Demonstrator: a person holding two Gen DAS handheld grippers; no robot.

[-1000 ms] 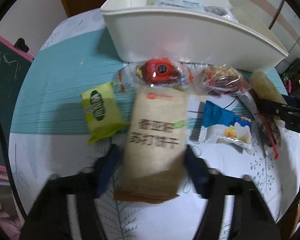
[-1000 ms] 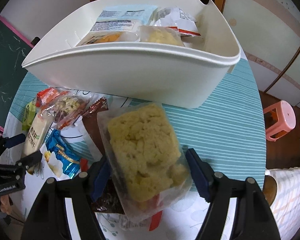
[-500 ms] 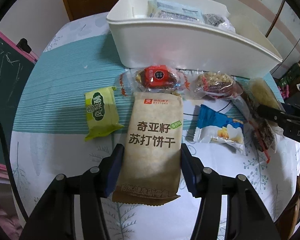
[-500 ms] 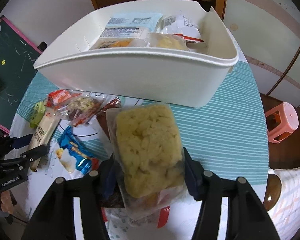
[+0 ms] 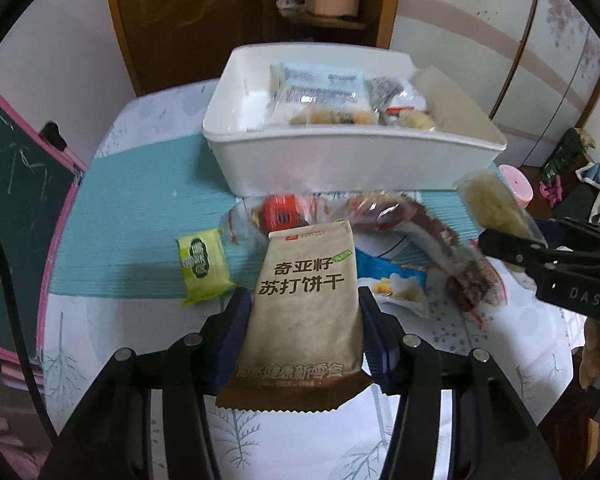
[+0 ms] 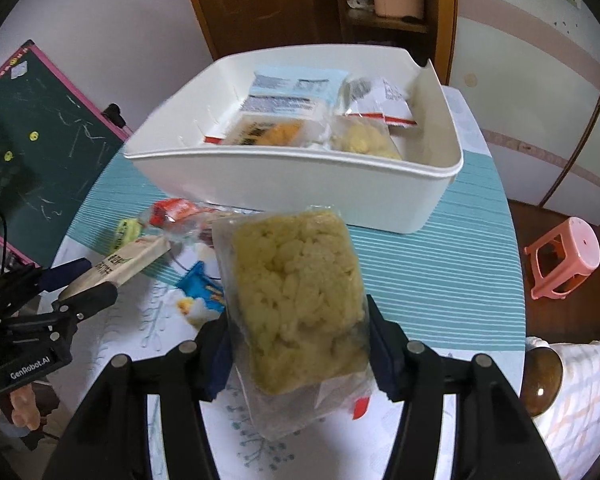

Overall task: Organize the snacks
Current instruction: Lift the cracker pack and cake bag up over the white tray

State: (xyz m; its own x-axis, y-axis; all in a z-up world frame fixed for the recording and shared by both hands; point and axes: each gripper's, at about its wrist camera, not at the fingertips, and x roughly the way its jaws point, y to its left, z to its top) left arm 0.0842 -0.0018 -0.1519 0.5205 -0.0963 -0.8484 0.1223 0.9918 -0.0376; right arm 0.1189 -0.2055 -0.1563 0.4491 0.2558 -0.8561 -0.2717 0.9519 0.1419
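Left wrist view: the left gripper (image 5: pixel 302 334) is clamped on a tan soda cracker packet (image 5: pixel 306 312), centre-lower frame; its jaws have just been closing, with the packet between them. The white bin (image 5: pixel 340 164) is seen at upper centre, partly filled. A green snack packet (image 5: pixel 204 266), a red-labelled wrapped snack (image 5: pixel 282 214) and a blue packet (image 5: pixel 396 286) are left on the tablecloth (image 5: pixel 132 216) (mid-frame, in front of the bin).

Right wrist view: the right gripper (image 6: pixel 296 350) is closed around a clear bag of yellow puffed cake (image 6: pixel 296 300), lower centre; its jaws have just been closing on it. The bin (image 6: pixel 380 196) sits above.

Judgement: both packets should be carried clear over the near rim before release, one at a time, and laid flat in the free space at the bin's left side.
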